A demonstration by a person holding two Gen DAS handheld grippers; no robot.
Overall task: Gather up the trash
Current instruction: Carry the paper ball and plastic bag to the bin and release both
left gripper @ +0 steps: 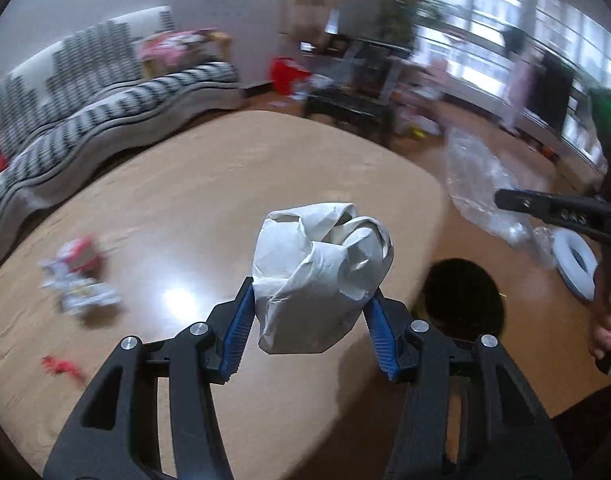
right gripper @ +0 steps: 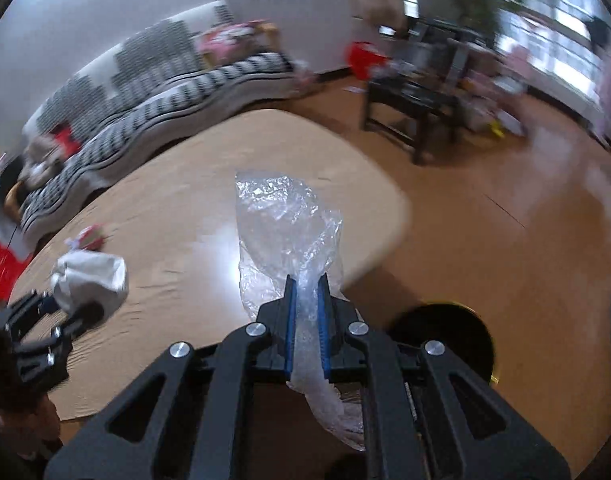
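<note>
My left gripper is shut on a crumpled white paper ball and holds it above the tan table. It also shows in the right wrist view. My right gripper is shut on a clear crumpled plastic bag, held near the table's right edge; the bag also shows in the left wrist view. A red and white crumpled wrapper lies on the table at left, and a small red scrap lies near the front edge. A dark round bin opening sits on the floor below, right of the table.
A striped sofa runs along the table's far left side. A dark low table with clutter stands behind on the wooden floor. A white ring-shaped object lies on the floor at right.
</note>
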